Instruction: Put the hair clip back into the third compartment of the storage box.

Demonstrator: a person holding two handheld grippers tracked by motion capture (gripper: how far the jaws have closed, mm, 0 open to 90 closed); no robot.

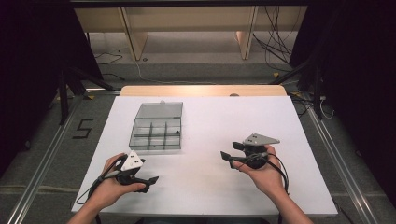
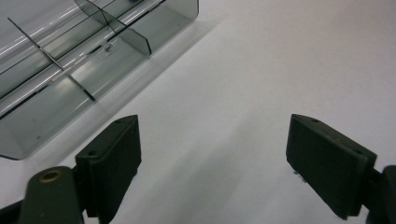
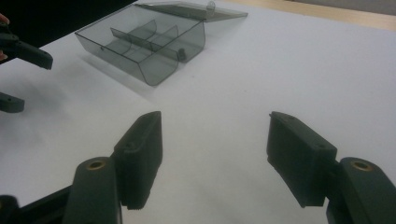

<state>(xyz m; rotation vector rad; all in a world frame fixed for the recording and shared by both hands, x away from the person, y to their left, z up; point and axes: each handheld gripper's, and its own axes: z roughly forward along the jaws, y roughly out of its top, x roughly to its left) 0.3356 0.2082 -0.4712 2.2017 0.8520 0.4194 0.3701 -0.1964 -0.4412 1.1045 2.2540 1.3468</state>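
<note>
We judge this an approach step: one clear compartment box, lid laid back, sits toward the far left of the white surface, with one small dark piece inside. Our left gripper and right gripper rest near us, both jaws wide and empty. Next we must reach to the box.

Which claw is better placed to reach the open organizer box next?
Left, probably. The left claw sits just in front of the smoked compartment box, jaws open and empty. The right claw is open too, but farther off across the white table.
</note>
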